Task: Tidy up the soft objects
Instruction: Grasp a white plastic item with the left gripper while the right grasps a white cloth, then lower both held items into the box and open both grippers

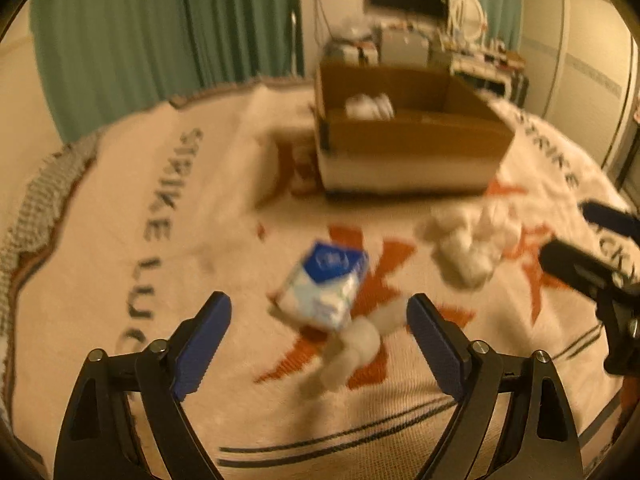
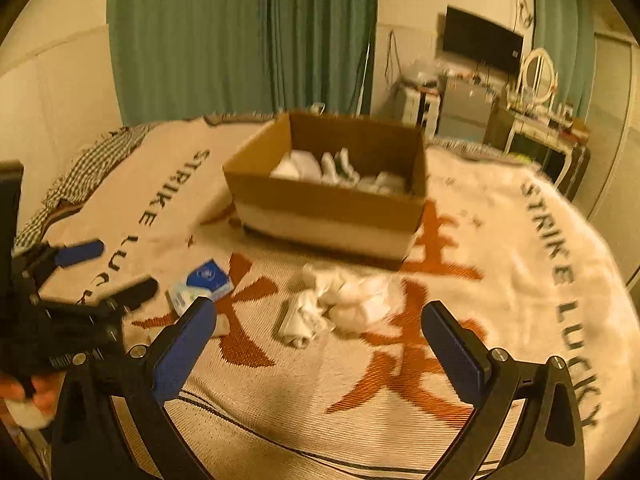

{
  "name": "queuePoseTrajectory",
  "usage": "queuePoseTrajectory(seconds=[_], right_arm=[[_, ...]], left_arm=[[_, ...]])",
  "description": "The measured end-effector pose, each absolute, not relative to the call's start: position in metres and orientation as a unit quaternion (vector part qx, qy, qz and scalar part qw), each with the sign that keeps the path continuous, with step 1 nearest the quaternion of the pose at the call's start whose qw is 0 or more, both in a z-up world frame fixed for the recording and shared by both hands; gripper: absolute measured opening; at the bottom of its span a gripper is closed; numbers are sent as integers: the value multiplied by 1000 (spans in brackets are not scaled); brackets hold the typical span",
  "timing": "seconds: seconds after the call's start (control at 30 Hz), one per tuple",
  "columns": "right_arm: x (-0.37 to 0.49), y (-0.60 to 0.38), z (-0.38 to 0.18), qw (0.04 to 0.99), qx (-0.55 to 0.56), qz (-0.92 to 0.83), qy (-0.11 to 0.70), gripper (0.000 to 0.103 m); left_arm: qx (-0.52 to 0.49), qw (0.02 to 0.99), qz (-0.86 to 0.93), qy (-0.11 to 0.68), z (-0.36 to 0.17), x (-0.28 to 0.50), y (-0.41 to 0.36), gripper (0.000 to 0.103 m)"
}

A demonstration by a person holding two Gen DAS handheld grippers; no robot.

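A blue and white tissue pack (image 1: 324,284) lies on the blanket between the tips of my open, empty left gripper (image 1: 320,316), a little ahead of them. A small white roll (image 1: 352,348) lies just below it. A pile of white soft cloths (image 2: 344,300) lies ahead of my open, empty right gripper (image 2: 320,324); the pile also shows in the left wrist view (image 1: 464,248). The tissue pack (image 2: 204,280) shows by the right gripper's left finger. A cardboard box (image 2: 332,204) holding white soft items stands beyond the pile.
A cream blanket (image 2: 500,240) with orange characters and dark lettering covers the bed. A checked cloth (image 2: 80,176) lies at the far left edge. Green curtains (image 2: 240,36), a TV (image 2: 480,40) and cluttered furniture stand behind.
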State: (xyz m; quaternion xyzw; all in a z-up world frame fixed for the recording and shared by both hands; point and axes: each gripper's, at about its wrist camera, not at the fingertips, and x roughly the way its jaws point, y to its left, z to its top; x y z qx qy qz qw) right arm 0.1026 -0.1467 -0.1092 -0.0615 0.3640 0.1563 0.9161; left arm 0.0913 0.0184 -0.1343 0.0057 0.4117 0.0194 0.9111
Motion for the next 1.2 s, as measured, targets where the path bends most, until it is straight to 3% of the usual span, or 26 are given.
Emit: queuePoseTrajectory(seconds=[0.1,0.2,0.47,0.53,0.57,0.63,0.7,1.2], right_arm=[[111,-142,-125,909,-65,157,380,95],[118,-138,-140,900,-62,170,396,82],[142,-126,-175,881,-55,186,433,66],[151,-123,-178,881,-57,181,433,63],[154,-122,-178,881,-58,180,434,58],[161,-122,-184,875,-56,176,447,46],[162,-124,-188,871,-52,175,457,26],[88,-148,-135,890,-46,185,414,24]], left_arm=[[5,884,12,468,-164,100,14,68],[-13,872,-15,490,-177,104,12,57],[-30,866,-50,497,-183,109,6,55],[-40,863,-55,500,-184,113,11,44],[-44,862,-58,501,-183,117,12,38],[-48,863,-60,499,-183,116,13,35],[-45,865,-60,497,-182,113,13,30],[-10,888,-67,454,-137,67,-7,28]])
